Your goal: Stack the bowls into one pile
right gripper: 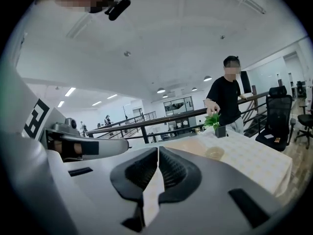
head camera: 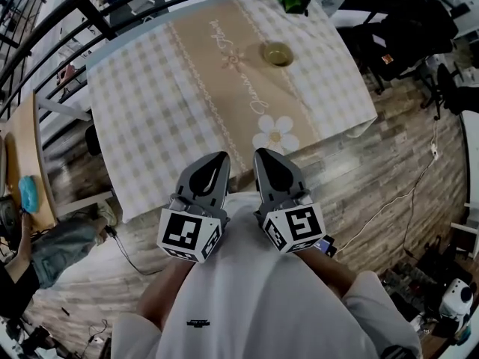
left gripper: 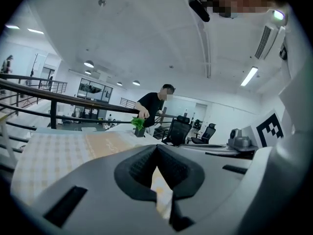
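You're in an open-plan office, on an upper level. A black metal railing (right gripper: 152, 120) runs behind the table (head camera: 142, 96) with its checked cloth. Black swivel office chairs (left gripper: 175, 130) stand past the table. The white ceiling has strip lights (left gripper: 250, 76) and round downlights (left gripper: 88, 63). Cables (head camera: 408, 197) trail over the wood-look floor (head camera: 374, 163). There's a wooden desk (head camera: 34, 155) at your left and gear (head camera: 449, 290) heaped at your right. More railings and glazed rooms show far back.
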Tool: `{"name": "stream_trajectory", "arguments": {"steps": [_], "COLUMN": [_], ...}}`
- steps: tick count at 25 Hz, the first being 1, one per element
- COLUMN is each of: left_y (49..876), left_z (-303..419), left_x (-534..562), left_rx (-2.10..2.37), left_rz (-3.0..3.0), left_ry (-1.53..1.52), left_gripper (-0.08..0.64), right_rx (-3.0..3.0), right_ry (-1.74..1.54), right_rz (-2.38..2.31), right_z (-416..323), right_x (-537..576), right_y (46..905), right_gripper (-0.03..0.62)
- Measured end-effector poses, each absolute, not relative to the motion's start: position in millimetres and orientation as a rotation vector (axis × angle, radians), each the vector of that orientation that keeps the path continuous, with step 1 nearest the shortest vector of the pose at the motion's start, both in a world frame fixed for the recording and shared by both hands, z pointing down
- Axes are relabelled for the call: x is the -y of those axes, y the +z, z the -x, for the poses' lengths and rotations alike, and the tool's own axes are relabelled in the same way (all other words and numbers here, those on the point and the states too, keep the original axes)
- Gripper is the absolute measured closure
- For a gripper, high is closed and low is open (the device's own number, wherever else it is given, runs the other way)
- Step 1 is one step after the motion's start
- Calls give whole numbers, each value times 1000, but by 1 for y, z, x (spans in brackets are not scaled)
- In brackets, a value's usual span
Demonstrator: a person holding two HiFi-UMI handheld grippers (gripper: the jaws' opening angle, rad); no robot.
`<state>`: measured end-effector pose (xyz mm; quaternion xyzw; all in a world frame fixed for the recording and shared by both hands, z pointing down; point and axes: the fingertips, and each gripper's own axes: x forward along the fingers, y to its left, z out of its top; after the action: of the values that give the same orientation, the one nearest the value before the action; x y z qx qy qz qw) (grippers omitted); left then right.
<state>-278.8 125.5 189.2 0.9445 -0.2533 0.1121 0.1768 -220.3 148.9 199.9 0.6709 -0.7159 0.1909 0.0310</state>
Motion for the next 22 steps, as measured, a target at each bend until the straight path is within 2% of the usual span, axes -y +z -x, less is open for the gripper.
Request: {"name": "stream_trajectory", "arguments": {"steps": [14, 22], "left_y": [188, 197], "left_z": [333, 306], "left_x": [-154, -159], "left_rx": [716, 679], "left_rz": [-2697, -2705], "left_ry": [311, 358], "left_gripper": [541, 541], "right_rx": [2180, 2186], "right_ry": [527, 527], "right_rz": [-2082, -2073], "right_z": [272, 255], "right_x": [-174, -176], "right_y": [189, 195], "right_gripper": [554, 554]}}
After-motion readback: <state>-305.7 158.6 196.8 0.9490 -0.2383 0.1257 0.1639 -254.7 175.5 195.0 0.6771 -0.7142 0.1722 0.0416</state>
